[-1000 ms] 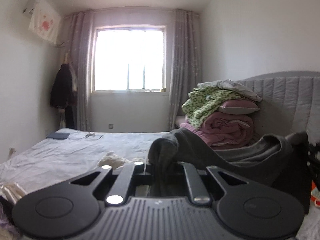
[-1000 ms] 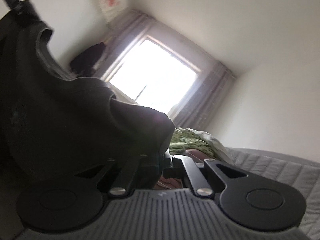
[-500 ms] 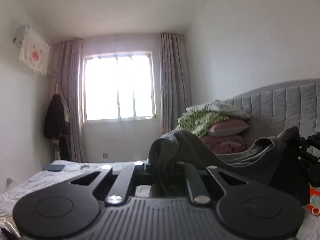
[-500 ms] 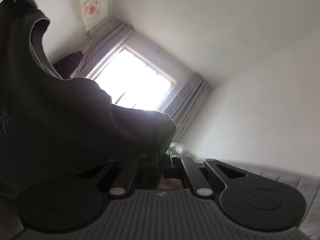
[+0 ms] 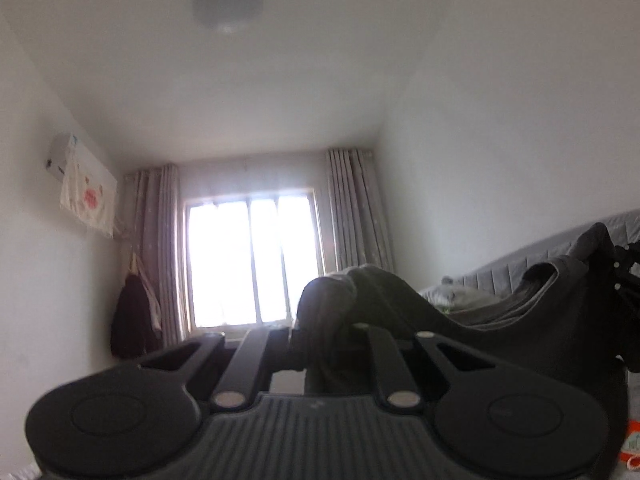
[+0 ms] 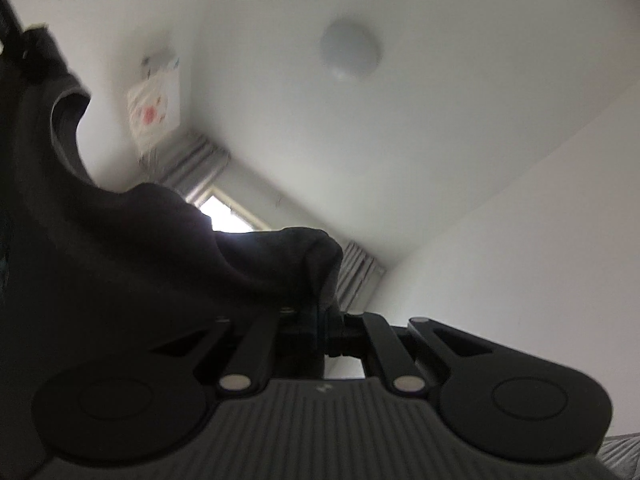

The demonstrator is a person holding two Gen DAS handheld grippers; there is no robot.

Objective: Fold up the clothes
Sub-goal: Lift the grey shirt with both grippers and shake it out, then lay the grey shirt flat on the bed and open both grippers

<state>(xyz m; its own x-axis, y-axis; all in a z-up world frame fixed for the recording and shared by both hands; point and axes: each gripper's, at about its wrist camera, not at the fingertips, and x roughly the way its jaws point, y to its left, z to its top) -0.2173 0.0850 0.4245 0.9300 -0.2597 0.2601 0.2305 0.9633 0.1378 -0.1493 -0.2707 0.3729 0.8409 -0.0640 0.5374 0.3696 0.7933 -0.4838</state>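
- Left wrist view: my left gripper (image 5: 320, 334) is tipped upward toward the ceiling and the far window (image 5: 252, 264). Its jaws are pinched tight on a bunched edge of the dark grey garment (image 5: 460, 328), which humps over the fingertips and stretches away to the right.
- At that right edge I see the cloth run up to the other gripper (image 5: 624, 272), so the garment hangs in the air between the two.
- Behind it I make out the grey headboard (image 5: 560, 248), curtains (image 5: 356, 216) either side of the window, a dark coat (image 5: 132, 320) hanging on the left wall, and a round ceiling lamp (image 5: 228, 0).
- Right wrist view: my right gripper (image 6: 320, 320) points steeply up at the ceiling. Its jaws are closed on a fold of the same garment, which fills the left half of the picture, dark and blurred.
- A covered wall unit (image 6: 154, 108) and the ceiling lamp show above; the picture is smeared.
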